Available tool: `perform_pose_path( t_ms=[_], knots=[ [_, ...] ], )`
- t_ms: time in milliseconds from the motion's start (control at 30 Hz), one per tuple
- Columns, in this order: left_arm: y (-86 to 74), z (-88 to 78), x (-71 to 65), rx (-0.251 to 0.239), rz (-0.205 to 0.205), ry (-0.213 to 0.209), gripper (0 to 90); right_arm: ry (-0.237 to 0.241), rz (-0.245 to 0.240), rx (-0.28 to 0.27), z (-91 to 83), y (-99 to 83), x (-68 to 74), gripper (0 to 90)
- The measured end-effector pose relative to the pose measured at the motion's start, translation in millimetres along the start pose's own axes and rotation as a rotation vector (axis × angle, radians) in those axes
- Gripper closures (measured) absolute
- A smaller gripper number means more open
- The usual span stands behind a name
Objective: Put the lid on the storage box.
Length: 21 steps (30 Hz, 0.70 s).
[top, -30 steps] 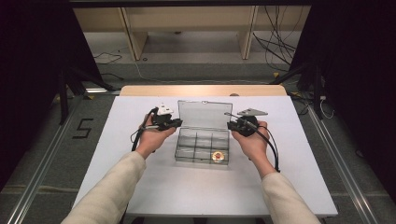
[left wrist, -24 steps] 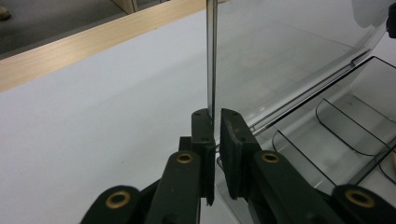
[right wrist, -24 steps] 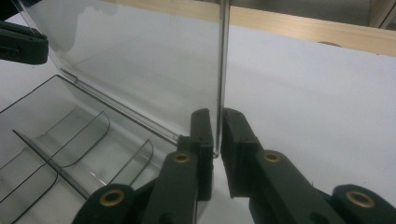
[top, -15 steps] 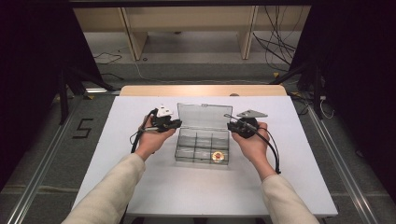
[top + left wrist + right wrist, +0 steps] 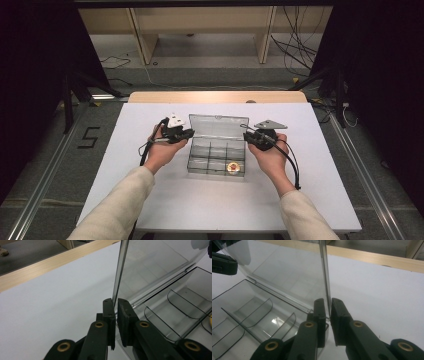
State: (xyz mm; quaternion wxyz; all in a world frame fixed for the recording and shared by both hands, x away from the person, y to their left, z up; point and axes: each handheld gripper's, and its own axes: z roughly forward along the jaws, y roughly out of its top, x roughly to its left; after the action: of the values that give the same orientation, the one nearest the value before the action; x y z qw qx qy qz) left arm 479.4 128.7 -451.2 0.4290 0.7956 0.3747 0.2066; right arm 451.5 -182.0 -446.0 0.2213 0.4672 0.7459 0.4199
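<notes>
In the high view, a clear plastic compartment box point(image 5: 216, 157) sits on the white table point(image 5: 200, 210), its hinged transparent lid point(image 5: 218, 125) raised at the far side. The left gripper point(image 5: 187, 134) is at the lid's left edge and the right gripper point(image 5: 247, 136) at its right edge, so the box lies between the two hands. A small round orange and white object point(image 5: 232, 167) rests in a near right compartment of the box. At this distance the jaws are too small to read.

In the left gripper view, the two black jaws rise from the bottom and stand almost together, with the lid's thin side edge point(image 5: 120, 272) running down into the narrow gap between the left gripper's pads point(image 5: 114, 307). The jaws are closed onto that edge just above the hinge. The box's divided compartments point(image 5: 175, 312) lie to the right of the jaws, the bare table point(image 5: 55, 302) to their left.

In the right gripper view, the right gripper's jaws point(image 5: 327, 308) are likewise nearly together and pinch the lid's opposite side edge point(image 5: 324, 272) close to the hinge. The lid stands roughly upright from the jaws. The curved dividers of the box point(image 5: 262, 315) lie to the left, the table point(image 5: 382, 292) to the right, and part of the other gripper point(image 5: 223, 263) shows at the upper left behind the lid.
</notes>
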Motion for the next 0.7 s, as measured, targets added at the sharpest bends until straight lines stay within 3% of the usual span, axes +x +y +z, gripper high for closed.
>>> perform_pose_path(
  t_ms=[700],
  knots=[
    [-6.2,-5.0,-4.3,0.004,-0.004,0.002,84.7,-0.001,0.005,-0.018,-4.7,-7.5,3.9,83.0]
  ],
)
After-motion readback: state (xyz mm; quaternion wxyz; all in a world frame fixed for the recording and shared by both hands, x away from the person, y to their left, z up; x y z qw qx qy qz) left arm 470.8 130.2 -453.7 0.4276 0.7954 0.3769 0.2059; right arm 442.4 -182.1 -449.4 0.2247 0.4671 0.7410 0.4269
